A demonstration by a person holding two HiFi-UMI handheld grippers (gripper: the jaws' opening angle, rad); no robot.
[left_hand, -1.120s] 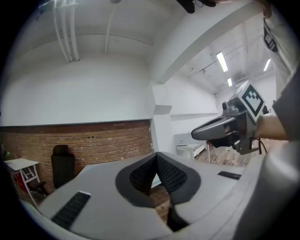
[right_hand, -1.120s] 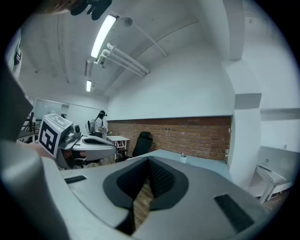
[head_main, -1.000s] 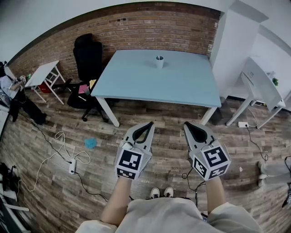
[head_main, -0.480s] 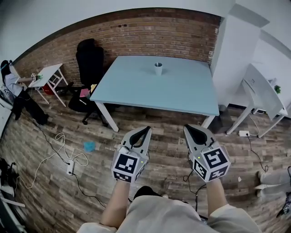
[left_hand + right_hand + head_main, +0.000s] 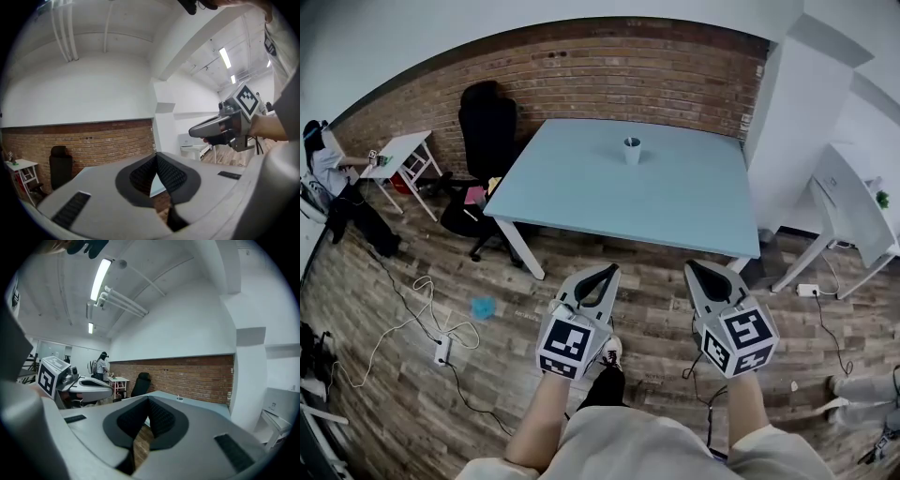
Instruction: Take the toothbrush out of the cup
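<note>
Both my grippers are just hanging out in front of me over the wood floor, nowhere near the job. The left gripper (image 5: 610, 269) is clenched tip to tip with nothing between the pads, and its own view shows the same (image 5: 156, 155). The right gripper (image 5: 693, 266) is also closed and empty (image 5: 148, 399). They sit side by side, apart from each other, both pointing forward at the light blue table (image 5: 581, 192).

The cup (image 5: 632, 150) is well ahead of both sets of tips, standing upright toward the far side of the tabletop. It's roughly between the lines the two grippers point along, a bit closer to the left one's. From the right gripper it's only a tiny speck on the table (image 5: 179, 399).

The toothbrush is too small for me to make out from here. I honestly can't tell which way it leans or points in the cup.

A black office chair (image 5: 485, 127) sits off to the left of the table.
</note>
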